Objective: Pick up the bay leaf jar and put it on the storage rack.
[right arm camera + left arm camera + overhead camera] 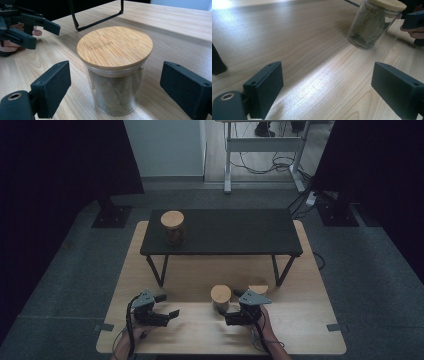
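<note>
A glass jar of dried leaves (220,298) with a bamboo lid stands on the wooden table (300,330), near its front. My right gripper (228,314) is open, and in the right gripper view the jar (115,50) stands upright between its spread jaws, touching neither. That gripper (115,87) holds nothing. My left gripper (168,306) is open and empty at the front left, pointing toward the jar (368,27). A second lidded jar (173,227) stands on the left end of the black shelf (235,232). The left gripper (42,35) appears at the upper left of the right gripper view.
The black low shelf stands on thin metal legs (156,270) across the table's far half. A pale wooden piece (259,289) lies just behind the right gripper. Bare wood (307,45) lies between the left gripper and the jar. A desk frame (265,150) stands on the floor beyond.
</note>
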The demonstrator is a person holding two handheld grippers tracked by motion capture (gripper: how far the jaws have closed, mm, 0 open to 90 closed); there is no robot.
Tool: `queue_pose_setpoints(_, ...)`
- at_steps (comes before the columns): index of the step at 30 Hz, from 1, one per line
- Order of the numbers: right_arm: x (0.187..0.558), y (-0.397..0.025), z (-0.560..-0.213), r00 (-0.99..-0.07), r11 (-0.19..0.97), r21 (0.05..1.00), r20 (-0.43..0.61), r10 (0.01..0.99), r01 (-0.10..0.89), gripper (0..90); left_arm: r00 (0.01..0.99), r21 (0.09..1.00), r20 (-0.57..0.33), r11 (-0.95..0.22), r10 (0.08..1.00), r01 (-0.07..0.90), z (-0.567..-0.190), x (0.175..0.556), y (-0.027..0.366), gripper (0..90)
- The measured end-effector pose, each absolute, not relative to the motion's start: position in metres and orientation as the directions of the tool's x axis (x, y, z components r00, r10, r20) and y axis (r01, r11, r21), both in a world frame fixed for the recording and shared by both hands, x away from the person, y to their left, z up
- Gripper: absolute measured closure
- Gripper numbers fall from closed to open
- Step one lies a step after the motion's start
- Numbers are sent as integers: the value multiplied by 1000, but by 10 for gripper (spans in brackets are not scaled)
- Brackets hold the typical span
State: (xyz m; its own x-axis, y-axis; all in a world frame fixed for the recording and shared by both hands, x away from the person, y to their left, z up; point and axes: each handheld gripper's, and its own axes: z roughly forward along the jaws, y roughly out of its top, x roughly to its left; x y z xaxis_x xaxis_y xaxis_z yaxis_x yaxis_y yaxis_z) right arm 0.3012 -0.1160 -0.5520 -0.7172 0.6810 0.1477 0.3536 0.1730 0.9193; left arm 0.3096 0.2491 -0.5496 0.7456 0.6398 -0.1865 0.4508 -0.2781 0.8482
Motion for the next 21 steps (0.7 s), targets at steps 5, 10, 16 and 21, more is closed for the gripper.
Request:
queue_pose_setpoints(5,303,-111,-553,-709,179,917,140,691,356,99,746,848,-187,-279,639,451,-550,309,249,100)
queue_pose_setpoints(10,304,-105,-555,-697,182,915,134,705,360,104,747,847,-186,-280,638,451,-550,309,249,100)
queue_pose_setpoints(16,307,-97,-557,-687,190,911,127,715,367,107,746,847,-186,-280,639,451,-550,309,249,100)
queue_pose_setpoints(21,309,-93,-559,-675,190,907,127,726,375,113,747,847,-186,-281,638,451,-550,309,249,100)
